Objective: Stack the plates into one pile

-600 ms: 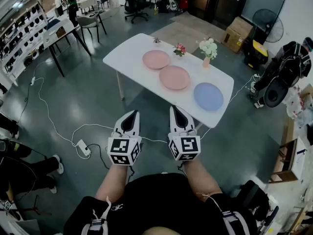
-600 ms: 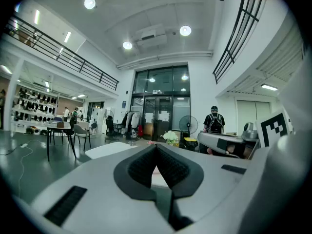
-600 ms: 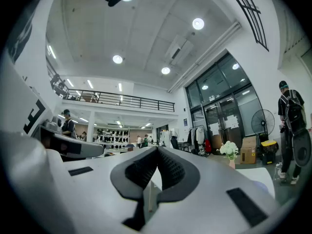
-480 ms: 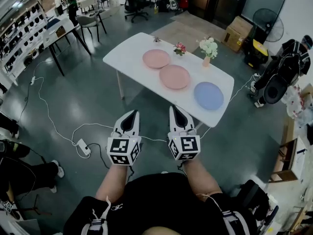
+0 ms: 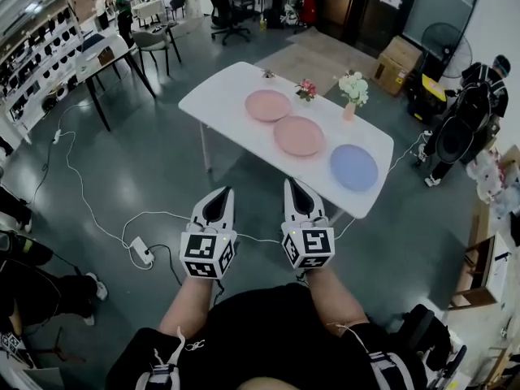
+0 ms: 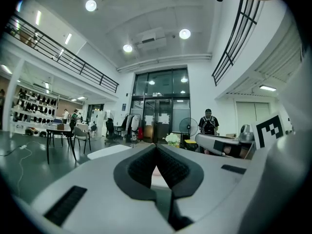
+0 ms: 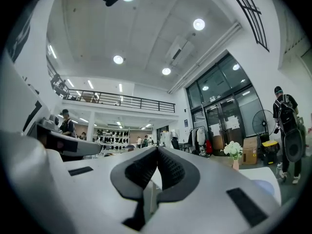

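Observation:
Three plates lie in a row on a white table ahead of me in the head view: a pink plate at the far left, a second pink plate in the middle, and a blue plate nearest and to the right. My left gripper and right gripper are held side by side over the floor, well short of the table. Both are shut with nothing between the jaws. In the left gripper view and the right gripper view the tips meet.
A vase of white flowers and a small pink bouquet stand on the table's far edge. A person with a backpack stands at the right. Cables and a power strip lie on the floor at the left. Cardboard boxes sit behind the table.
The table and plates have shifted slightly down and right in the head view. Both grippers stay shut in the same pose.

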